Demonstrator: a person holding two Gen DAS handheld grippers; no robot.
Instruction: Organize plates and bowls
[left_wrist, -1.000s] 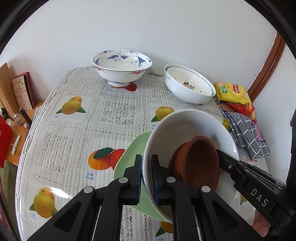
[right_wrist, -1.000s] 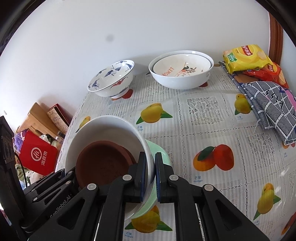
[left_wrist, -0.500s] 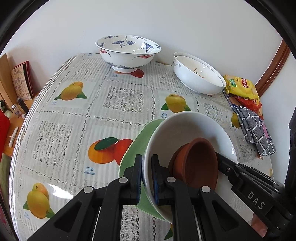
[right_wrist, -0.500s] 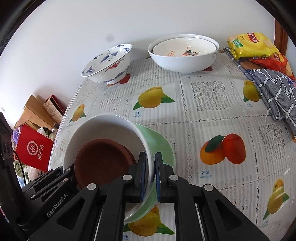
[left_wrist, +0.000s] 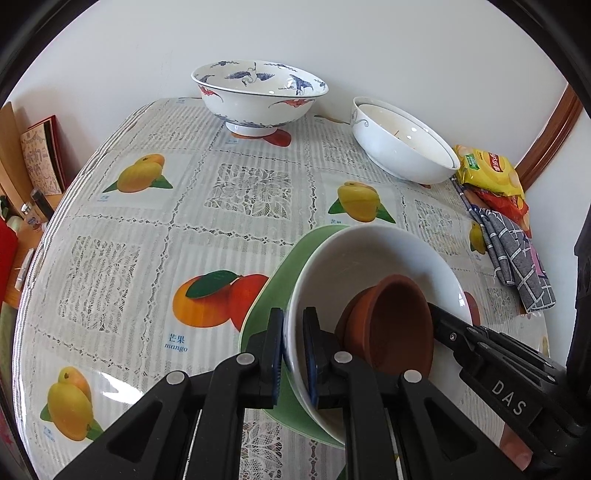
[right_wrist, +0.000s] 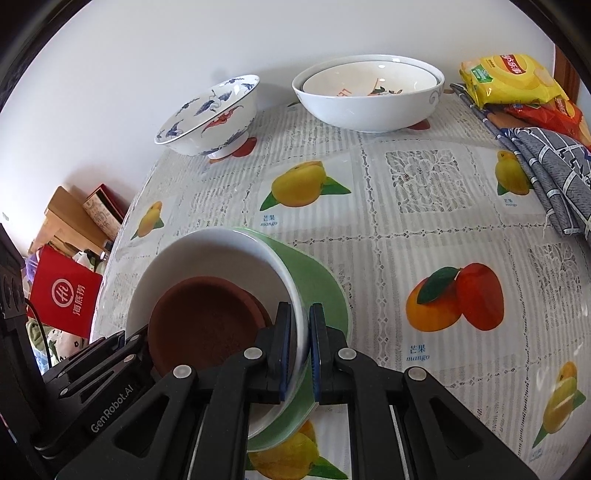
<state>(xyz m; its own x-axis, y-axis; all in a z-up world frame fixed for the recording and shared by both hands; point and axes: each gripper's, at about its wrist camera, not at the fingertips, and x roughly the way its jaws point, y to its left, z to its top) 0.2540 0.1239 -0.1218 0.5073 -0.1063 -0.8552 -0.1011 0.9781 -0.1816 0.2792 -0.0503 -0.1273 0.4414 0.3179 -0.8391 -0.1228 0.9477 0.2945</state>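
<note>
A white bowl (left_wrist: 369, 266) (right_wrist: 207, 251) with two nested brown clay dishes (left_wrist: 391, 325) (right_wrist: 207, 325) inside is held by both grippers. My left gripper (left_wrist: 293, 354) is shut on its near-left rim. On the opposite rim my right gripper (right_wrist: 297, 332) is shut too. The bowl sits tilted directly over a green plate (left_wrist: 273, 295) (right_wrist: 317, 280) that lies on the tablecloth; whether they touch I cannot tell. A crane-painted bowl (left_wrist: 258, 96) (right_wrist: 210, 118) and two nested white bowls (left_wrist: 402, 147) (right_wrist: 369, 92) stand at the back by the wall.
Snack packets (left_wrist: 487, 170) (right_wrist: 517, 81) and a folded checked cloth (left_wrist: 517, 266) (right_wrist: 554, 170) lie along the table's right side. The fruit-print tablecloth (left_wrist: 147, 258) curves down at the left edge, past which are a red bag (right_wrist: 62, 295) and boxes.
Both grippers have sunk with the white bowl towards the green plate and the table. The grips stay the same, and the brown dishes remain inside.
</note>
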